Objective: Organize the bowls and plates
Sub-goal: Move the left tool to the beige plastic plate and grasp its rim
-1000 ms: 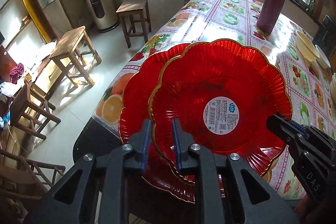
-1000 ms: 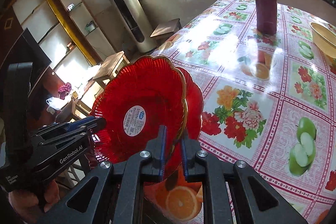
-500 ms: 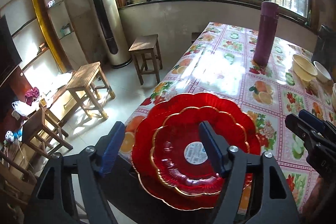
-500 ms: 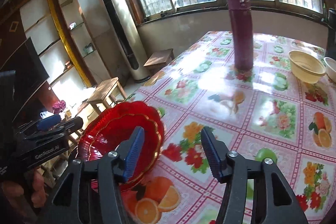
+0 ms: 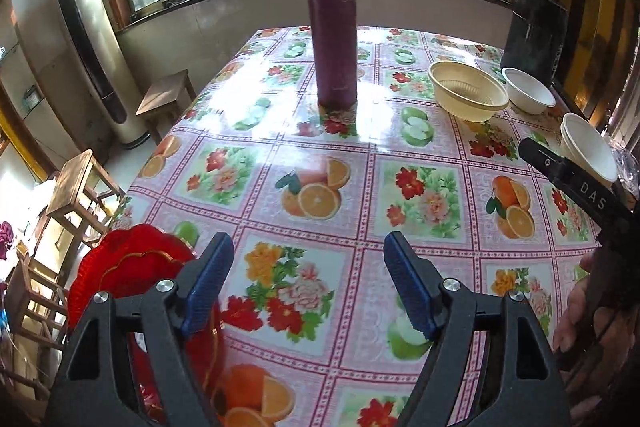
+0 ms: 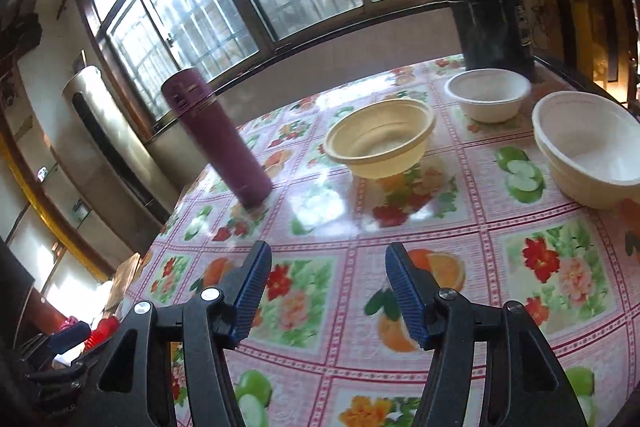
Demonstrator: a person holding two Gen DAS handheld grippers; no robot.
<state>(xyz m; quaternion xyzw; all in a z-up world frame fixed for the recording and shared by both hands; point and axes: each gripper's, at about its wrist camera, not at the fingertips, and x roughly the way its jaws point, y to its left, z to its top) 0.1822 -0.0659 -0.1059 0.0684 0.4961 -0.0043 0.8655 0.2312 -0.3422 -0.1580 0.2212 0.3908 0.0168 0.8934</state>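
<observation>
Two stacked red plates lie at the table's near left corner, partly hidden behind my left finger; a sliver shows in the right wrist view. My left gripper is open and empty above the tablecloth. My right gripper is open and empty; it also shows at the right edge of the left wrist view. A yellow bowl stands mid-table. A small white bowl sits behind it. A larger white bowl stands at the right.
A tall maroon flask stands upright at the far middle of the table. A dark cylinder container stands at the far right. Wooden stools and a standing air conditioner are left of the table.
Both grippers have swung right, away from the red plates, toward the bowls. The plates stay at the near left corner. Both grippers remain open.
</observation>
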